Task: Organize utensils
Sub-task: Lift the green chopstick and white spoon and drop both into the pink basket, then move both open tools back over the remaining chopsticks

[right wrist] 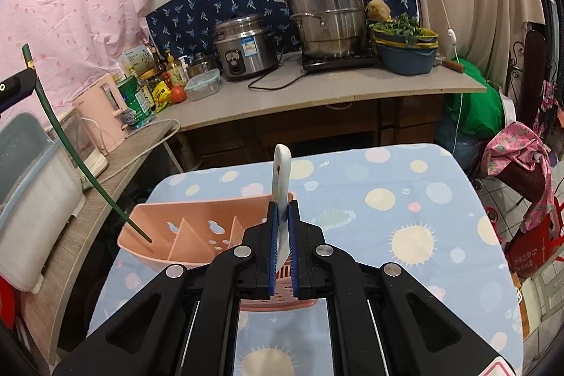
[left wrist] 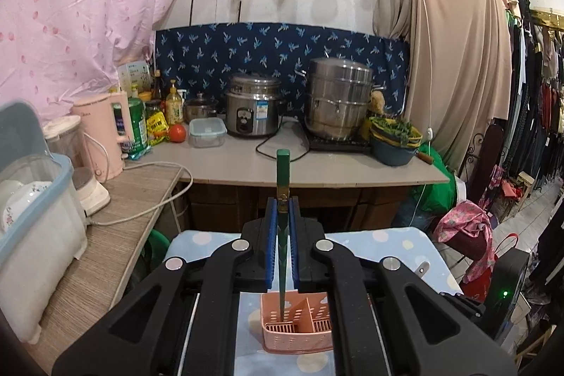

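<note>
My left gripper [left wrist: 282, 205] is shut on a green chopstick [left wrist: 283, 171], held upright with its tip down in the left compartment of the pink utensil holder [left wrist: 299, 337]. In the right wrist view the same chopstick [right wrist: 74, 150] slants down into the left end of the holder [right wrist: 197, 217]. My right gripper [right wrist: 282, 210] is shut on a white-handled utensil [right wrist: 282, 178], held upright over the holder's right end; its lower part is hidden between the fingers.
The holder stands on a table with a blue spotted cloth [right wrist: 405, 217]. A counter [left wrist: 317, 164] behind carries a rice cooker [left wrist: 252, 110], steamer pot [left wrist: 338, 97], kettle [left wrist: 102, 129] and bottles. A dish bin [left wrist: 35, 199] sits at left. Clothes hang at right.
</note>
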`<state>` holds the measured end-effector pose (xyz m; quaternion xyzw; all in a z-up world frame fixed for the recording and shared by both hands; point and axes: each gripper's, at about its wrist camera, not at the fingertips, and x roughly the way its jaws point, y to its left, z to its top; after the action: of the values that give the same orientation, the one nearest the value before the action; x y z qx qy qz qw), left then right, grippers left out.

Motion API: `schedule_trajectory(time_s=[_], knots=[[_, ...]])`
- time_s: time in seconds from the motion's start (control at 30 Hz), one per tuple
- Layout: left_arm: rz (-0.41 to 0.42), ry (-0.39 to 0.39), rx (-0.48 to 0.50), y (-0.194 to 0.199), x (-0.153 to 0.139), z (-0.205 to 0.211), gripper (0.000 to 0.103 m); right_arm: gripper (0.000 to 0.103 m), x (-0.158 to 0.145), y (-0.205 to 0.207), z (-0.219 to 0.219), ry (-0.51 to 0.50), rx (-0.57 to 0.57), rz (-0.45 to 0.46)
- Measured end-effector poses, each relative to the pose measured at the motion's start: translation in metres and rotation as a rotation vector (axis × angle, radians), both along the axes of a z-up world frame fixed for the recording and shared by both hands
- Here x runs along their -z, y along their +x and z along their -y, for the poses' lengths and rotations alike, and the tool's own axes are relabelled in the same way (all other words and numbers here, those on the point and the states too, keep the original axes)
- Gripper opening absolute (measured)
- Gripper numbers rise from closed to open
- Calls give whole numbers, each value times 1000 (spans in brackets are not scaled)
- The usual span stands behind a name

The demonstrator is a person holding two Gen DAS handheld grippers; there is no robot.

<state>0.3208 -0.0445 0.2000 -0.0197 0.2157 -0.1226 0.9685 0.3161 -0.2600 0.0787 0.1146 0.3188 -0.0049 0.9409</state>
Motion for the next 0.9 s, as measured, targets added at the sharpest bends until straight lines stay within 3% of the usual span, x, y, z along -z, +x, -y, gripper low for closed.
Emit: schedule_trajectory(time_s=[0.37, 0.4, 0.5, 0.67, 0.9], knots=[[-98, -15, 9, 17, 40, -2, 7, 8, 26, 12, -13, -29, -18, -32], [-102, -14, 6, 17, 42, -3, 9, 10, 25, 10, -13, -30, -16, -31], [-107, -21, -5, 14, 46, -7, 28, 12, 20, 1, -10, -14, -10, -22], [-108, -25, -12, 0, 49, -16, 30, 18, 7, -26, -8, 10, -6, 6], [-107, -23, -1, -45, 53, -27, 41, 24, -1, -84, -15, 24, -32, 15]])
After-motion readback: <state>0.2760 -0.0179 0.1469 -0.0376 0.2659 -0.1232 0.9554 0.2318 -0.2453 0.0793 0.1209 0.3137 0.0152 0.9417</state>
